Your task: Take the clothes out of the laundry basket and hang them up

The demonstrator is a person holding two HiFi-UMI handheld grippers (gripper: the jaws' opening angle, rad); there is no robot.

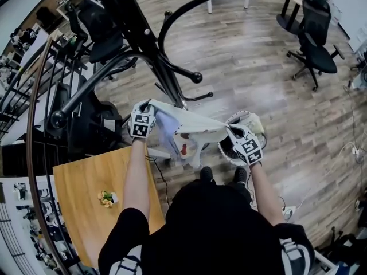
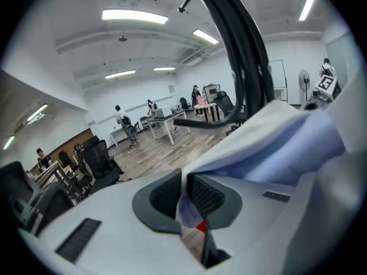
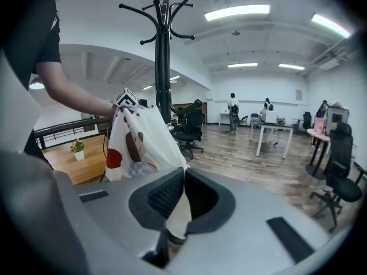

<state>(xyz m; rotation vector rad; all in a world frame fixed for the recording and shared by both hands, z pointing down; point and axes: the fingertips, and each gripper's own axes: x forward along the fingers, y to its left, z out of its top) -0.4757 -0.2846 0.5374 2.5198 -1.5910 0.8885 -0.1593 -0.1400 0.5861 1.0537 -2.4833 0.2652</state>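
Wood floor (image 1: 246,56), open office. Left gripper (image 2: 185,195) jaws nearly together, pinching one edge of a white printed garment (image 1: 192,129). Right gripper (image 3: 184,191) jaws likewise clamped on the other edge. Garment stretched between them at frame center, off the floor. Laundry basket (image 1: 227,152) on the floor beside the right gripper. Black coat rack (image 1: 146,42) upper left, tabletop (image 1: 80,182) lower left.

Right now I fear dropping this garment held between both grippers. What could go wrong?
1. The left gripper and right gripper each pinch only an edge of the white garment; a tug could free it, missing the laundry basket.
2. The coat rack stands close; fabric may snag on its arms.
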